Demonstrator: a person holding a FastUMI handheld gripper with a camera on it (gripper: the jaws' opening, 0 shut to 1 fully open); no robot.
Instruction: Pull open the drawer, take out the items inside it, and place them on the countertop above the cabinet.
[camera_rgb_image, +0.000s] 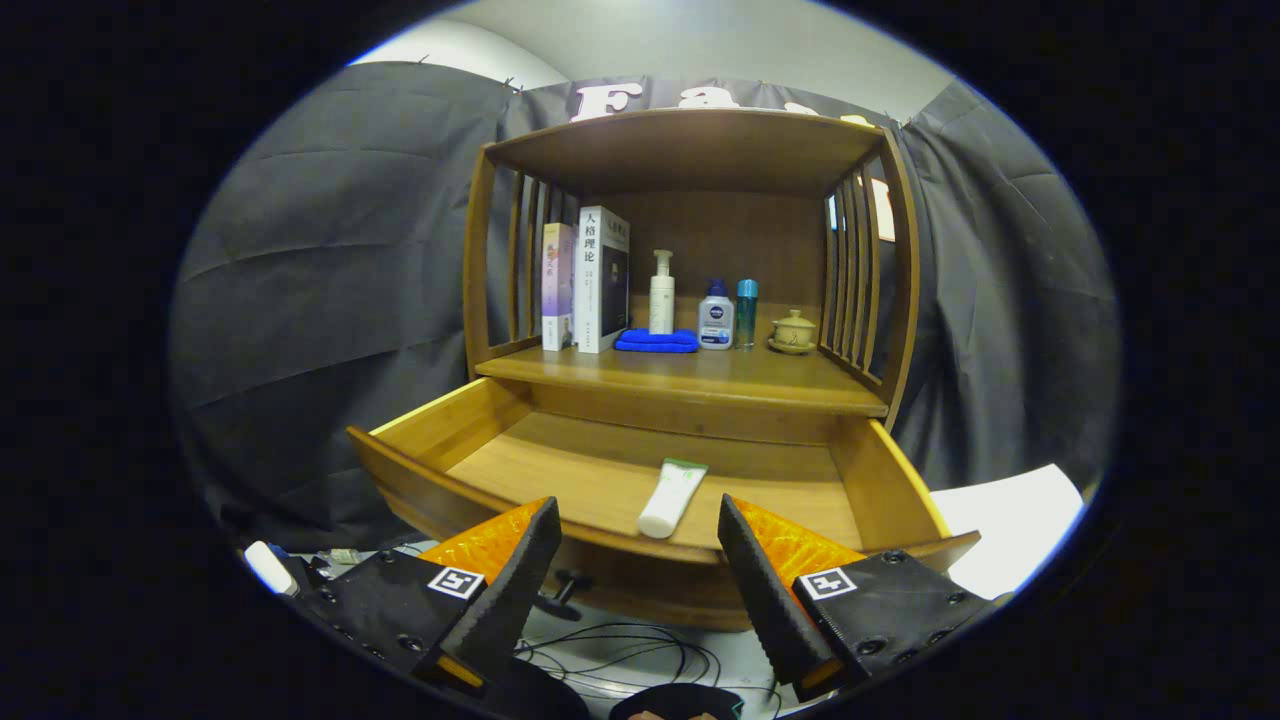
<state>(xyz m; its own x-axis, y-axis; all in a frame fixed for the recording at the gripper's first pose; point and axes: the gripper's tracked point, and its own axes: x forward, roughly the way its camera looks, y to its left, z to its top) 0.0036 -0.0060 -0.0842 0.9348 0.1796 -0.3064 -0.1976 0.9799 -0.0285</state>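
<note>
Gripper: the gripper hangs just in front of the drawer's front rim, fingers spread wide, nothing between them.
Tube: a white squeeze tube lies flat on the drawer floor, near the front wall, just ahead of the gap between the fingers, cap end toward them. It looks like the only item in the drawer.
Drawer: the wooden drawer stands pulled well out below the shelf, so the opening step looks done and the pick is next.
Risk, rim: the tube sits low behind the front wall; coming in flat, I judge the fingertips would knock the rim before reaching it.
Risk, grip: the tube is smooth, rounded and soft, so a pinch near the cap could let it squirt out or roll aside.
Risk, placement: the countertop has a bare strip at its front, but books, a blue cloth, a pump bottle, two smaller bottles and a small lidded cup stand behind; a deep reach could topple them.
Surface: polished wood, likely slippery under the tube.
Room: dark cloth walls around the cabinet, loose cables on the pale floor under the fingers, a white sheet to the drawer's right.
</note>
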